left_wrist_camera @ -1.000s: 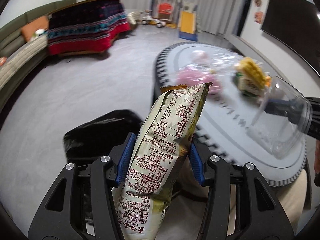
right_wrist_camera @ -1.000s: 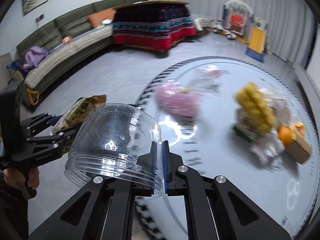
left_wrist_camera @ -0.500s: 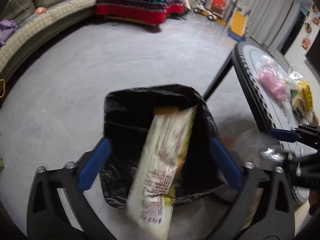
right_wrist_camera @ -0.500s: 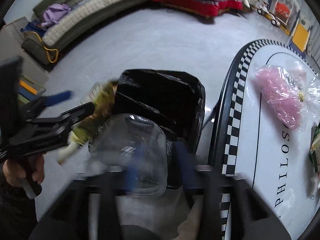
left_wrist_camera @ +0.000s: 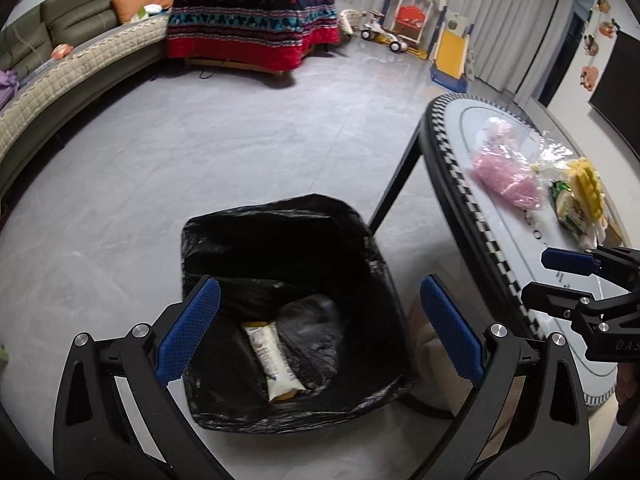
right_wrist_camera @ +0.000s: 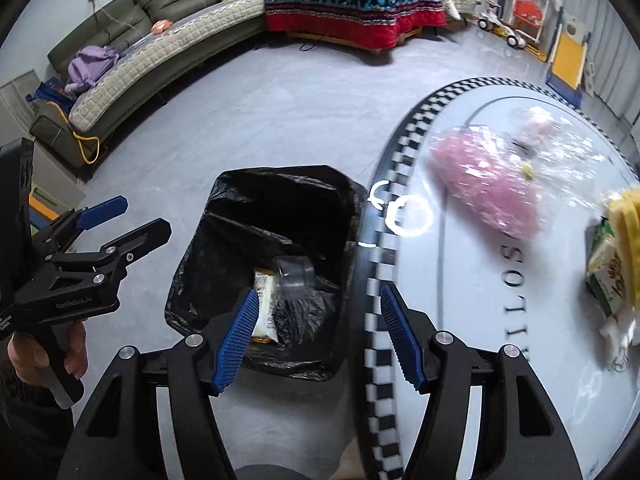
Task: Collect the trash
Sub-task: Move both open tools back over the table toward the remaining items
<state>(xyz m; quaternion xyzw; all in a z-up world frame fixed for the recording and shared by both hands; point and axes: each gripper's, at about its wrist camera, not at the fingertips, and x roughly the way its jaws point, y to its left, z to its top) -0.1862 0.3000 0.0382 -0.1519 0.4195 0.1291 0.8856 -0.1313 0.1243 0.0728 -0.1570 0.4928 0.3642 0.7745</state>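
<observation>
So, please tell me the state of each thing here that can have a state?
left tool: open, nothing between its pads, jaws just opened.
right tool: open, empty, jaws just opened.
black trash bag: mouth open, upright on the floor.
snack packet: lying inside the bag.
clear plastic container: inside the bag, on its side.
pink bag: lying on the table.
</observation>
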